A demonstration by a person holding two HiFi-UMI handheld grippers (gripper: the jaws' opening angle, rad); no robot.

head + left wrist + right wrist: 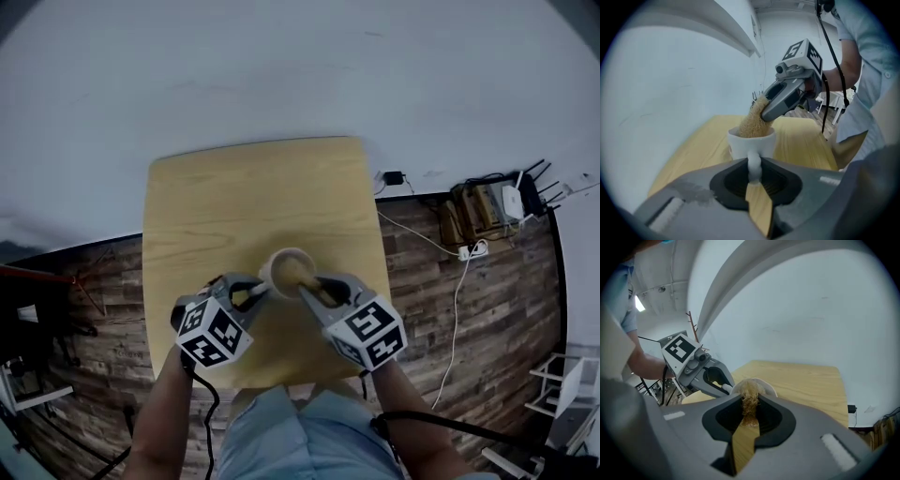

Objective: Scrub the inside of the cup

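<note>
1. Cup location: the white mug [289, 272] stands upright on the wooden table [244, 197], on the half nearer me, between my two tools.
2. Left gripper [246, 292]: clenched on the mug's handle [753, 163], which sits between the pads. I judge this a steadying hold.
3. Right gripper [314, 291]: clamped on a tan fibrous scrubber [753, 123], whose free end is pushed down into the mug's mouth.
4. Progress: the hold and the insertion are done. In my judgement the scrubbing is at an early or middle stage. Working round the wall and down to the bottom is left, then withdrawal.
5. Not verifiable: the scrubber fills the opening, so the inner wall and bottom are hidden. I cannot tell how deep it reaches, or whether any soil or water is inside. The head view is soft, and the rim's far side is barely legible.
</note>
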